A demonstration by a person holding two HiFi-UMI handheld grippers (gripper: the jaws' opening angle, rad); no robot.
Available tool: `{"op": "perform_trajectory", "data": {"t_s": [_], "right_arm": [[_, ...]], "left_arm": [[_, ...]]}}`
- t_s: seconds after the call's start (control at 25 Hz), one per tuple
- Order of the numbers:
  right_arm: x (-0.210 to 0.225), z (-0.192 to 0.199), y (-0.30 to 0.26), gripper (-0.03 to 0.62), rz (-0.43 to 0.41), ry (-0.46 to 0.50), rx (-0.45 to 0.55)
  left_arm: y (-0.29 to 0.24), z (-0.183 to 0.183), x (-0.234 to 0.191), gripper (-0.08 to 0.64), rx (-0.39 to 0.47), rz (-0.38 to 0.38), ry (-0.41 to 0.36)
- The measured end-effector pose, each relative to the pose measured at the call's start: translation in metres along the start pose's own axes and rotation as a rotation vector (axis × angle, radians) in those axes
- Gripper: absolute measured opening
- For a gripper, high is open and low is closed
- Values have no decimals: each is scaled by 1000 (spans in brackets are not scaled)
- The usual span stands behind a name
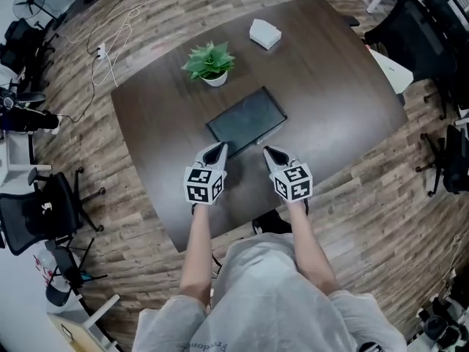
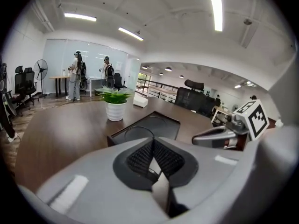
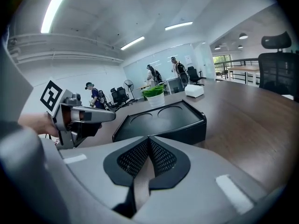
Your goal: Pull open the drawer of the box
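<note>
A flat black box (image 1: 247, 119) with two round recesses in its lid lies in the middle of the dark wooden table (image 1: 168, 160). No drawer shows pulled out from it. My left gripper (image 1: 217, 150) hovers just in front of the box's near left corner, and my right gripper (image 1: 270, 152) is at its near right corner. Neither touches it. In the left gripper view the box (image 2: 150, 126) lies just past the left gripper (image 2: 153, 142), whose pads meet with nothing between them. In the right gripper view the right gripper (image 3: 148, 139) is likewise shut and empty before the box (image 3: 163, 119).
A potted green plant (image 1: 210, 63) stands behind the box, and a small white box (image 1: 264, 33) sits at the table's far side. Office chairs (image 1: 410, 28) ring the table. The table's near edge (image 1: 220, 233) runs under my forearms. People (image 2: 74, 76) stand far off.
</note>
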State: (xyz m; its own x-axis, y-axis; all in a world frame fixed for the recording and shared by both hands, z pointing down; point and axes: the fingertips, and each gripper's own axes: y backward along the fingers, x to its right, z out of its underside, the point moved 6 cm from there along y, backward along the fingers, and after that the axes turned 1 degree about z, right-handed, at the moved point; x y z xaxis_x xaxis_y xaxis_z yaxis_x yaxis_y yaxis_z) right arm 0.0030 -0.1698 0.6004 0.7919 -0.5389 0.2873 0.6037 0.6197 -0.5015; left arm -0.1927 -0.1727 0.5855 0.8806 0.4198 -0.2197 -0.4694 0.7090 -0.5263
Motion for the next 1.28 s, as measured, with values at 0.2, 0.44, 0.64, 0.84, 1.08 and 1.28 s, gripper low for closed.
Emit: {"op": "perform_trajectory", "data": {"t_s": [0.2,0.44,0.64,0.84,1.08,1.28], "right_arm": [[3,8,-11,3,-4,-3,-33],[14,13,-22,10,8,-18,-58],[18,19,-31,56,17,8,-91],[21,28,-40,61,14,21,-125],[20,33,-52,61,20,51,-172],[19,32,-58,61,24,65,-174]], "left_arm": [[-23,3,-12,54,-50,41,-46],[-42,9,-14,54,-118,64,-68],[-52,11,-14,54,-155,95,-96],[-54,11,-12,54,-172,93,-127],[-54,11,-13,54,-159,97,-119],[-54,11,-13,54,-150,95,-110]]}}
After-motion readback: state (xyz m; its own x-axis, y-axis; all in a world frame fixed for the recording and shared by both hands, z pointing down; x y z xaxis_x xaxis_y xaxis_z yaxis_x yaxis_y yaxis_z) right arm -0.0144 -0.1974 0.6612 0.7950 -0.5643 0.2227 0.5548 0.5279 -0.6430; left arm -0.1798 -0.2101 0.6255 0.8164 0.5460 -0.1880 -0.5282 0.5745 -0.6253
